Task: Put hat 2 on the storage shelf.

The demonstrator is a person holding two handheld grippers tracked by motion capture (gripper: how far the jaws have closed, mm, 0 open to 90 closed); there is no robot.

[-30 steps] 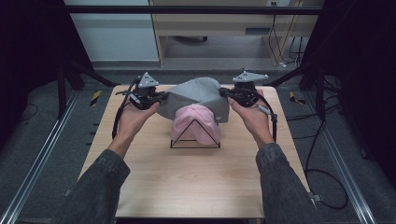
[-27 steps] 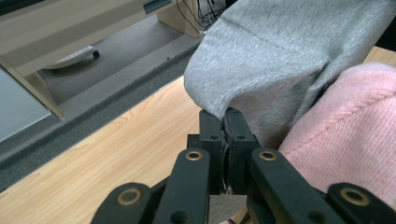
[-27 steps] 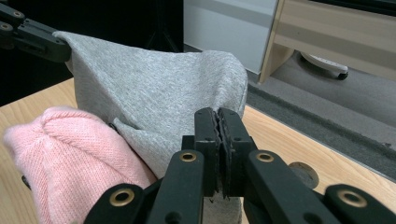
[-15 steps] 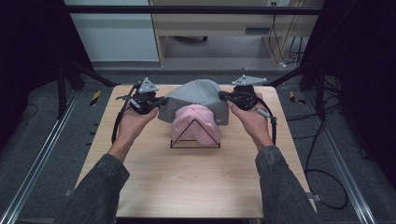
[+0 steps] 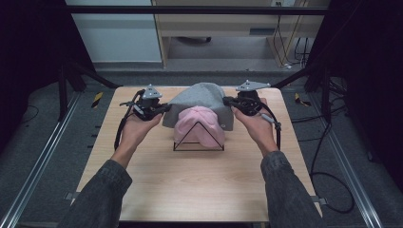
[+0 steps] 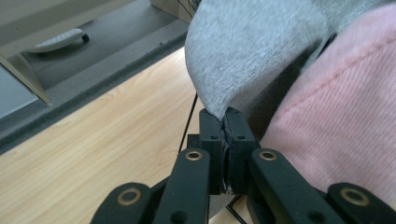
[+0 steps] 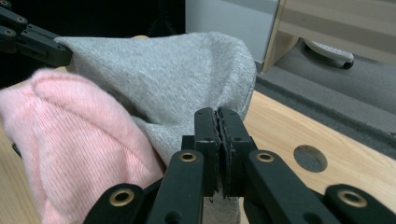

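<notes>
A grey knit hat (image 5: 202, 97) is stretched between both grippers above a pink hat (image 5: 198, 126) that sits on a black wire stand (image 5: 198, 145). My left gripper (image 5: 164, 108) is shut on the grey hat's left rim; its jaws pinch the grey fabric (image 6: 243, 56) beside the pink hat (image 6: 341, 116). My right gripper (image 5: 227, 101) is shut on the right rim, where grey cloth (image 7: 168, 79) rises from its closed jaws. The pink hat (image 7: 70, 135) lies to the left there, and the left gripper's jaws (image 7: 35, 39) hold the far corner.
The wooden table (image 5: 190, 185) has a round hole (image 7: 309, 158) near the right gripper. Black frame posts (image 5: 66, 80) stand at the back corners. Cables (image 5: 328, 156) trail over the grey floor at the right. A shelf unit (image 5: 223, 28) stands beyond the table.
The left hand has sunk slightly with the grey hat's rim. The right hand has kept its place.
</notes>
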